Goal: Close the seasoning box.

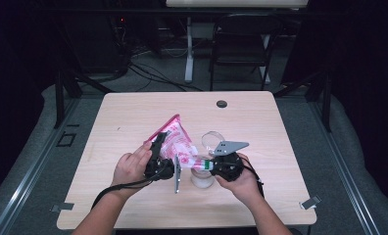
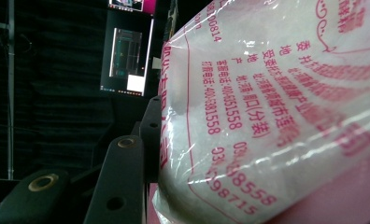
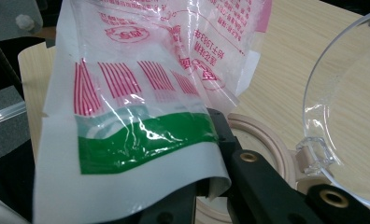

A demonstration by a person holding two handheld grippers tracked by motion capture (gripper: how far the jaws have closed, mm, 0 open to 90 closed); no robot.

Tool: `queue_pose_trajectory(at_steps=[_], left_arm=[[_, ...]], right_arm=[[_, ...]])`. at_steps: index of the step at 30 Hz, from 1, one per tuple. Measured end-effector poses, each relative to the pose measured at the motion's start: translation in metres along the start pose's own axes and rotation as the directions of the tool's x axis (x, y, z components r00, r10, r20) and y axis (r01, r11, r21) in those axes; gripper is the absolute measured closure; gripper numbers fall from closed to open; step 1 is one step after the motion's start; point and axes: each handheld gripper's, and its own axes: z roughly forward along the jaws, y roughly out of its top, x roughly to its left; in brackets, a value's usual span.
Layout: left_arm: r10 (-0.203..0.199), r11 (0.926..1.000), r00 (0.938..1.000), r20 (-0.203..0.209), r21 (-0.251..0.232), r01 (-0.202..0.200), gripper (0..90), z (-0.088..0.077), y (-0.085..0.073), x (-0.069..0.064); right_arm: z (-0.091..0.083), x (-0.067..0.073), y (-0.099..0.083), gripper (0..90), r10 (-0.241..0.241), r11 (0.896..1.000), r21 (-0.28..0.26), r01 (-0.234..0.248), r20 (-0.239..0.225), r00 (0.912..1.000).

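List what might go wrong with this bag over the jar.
The bag is tilted, its green-edged end pinched in the right claw above the open jar; white contents could miss the mouth and spill on the table.
The left claw holds the full part; a slip would drop it.
The hinged clear lid stands close and may get knocked.

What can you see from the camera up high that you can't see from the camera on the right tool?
The high view alone takes in the whole table, both of the person's hands, the left tool, a folding chair and the small black disc.

The right tool view alone brings out the green band along the bag's edge, pinched in the right tool, and the hinge of the clear lid.

Both take in the pink-printed plastic bag, the round container beneath it and its clear lid.
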Motion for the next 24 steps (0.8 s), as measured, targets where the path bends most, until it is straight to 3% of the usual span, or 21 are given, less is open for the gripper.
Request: queue_pose_trajectory(at_steps=[24], left_arm=[[0.002,1.0,1.0,-0.004,0.001,-0.002,62.1,0.0001,-0.0012,-0.0011]], right_arm=[[0.0044,0.0005,-0.0016,90.0,0.001,1.0,0.01,-0.001,0.0,1.0]])
